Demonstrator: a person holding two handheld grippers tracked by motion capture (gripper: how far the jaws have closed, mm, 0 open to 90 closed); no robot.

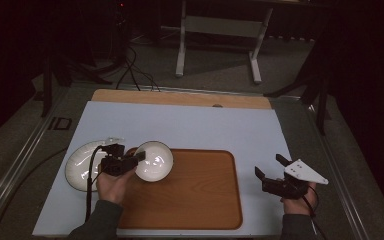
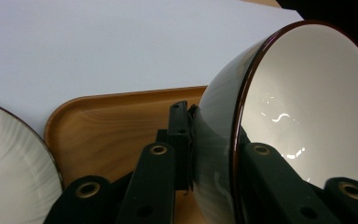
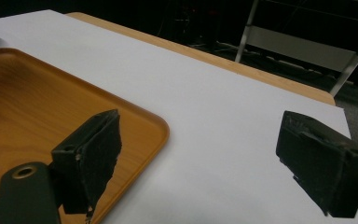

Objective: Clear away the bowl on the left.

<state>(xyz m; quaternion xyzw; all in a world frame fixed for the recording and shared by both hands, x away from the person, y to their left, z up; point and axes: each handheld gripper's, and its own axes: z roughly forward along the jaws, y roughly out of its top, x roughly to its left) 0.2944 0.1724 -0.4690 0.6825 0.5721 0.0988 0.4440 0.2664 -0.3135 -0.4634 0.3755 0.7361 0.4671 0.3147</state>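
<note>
My left gripper is shut on the rim of a white bowl with a dark outside and a dark red edge. The bowl is tilted on its side above the left end of the wooden tray, one jaw inside it and one outside. A white ribbed plate lies on the white mat just left of the tray. My right gripper stands open to the right of the tray, low over the mat, with nothing between its jaws.
The white mat covers the wooden table, whose bare far edge shows behind it. A metal stand and cables lie on the dark floor beyond. The tray's corner is close to my right gripper.
</note>
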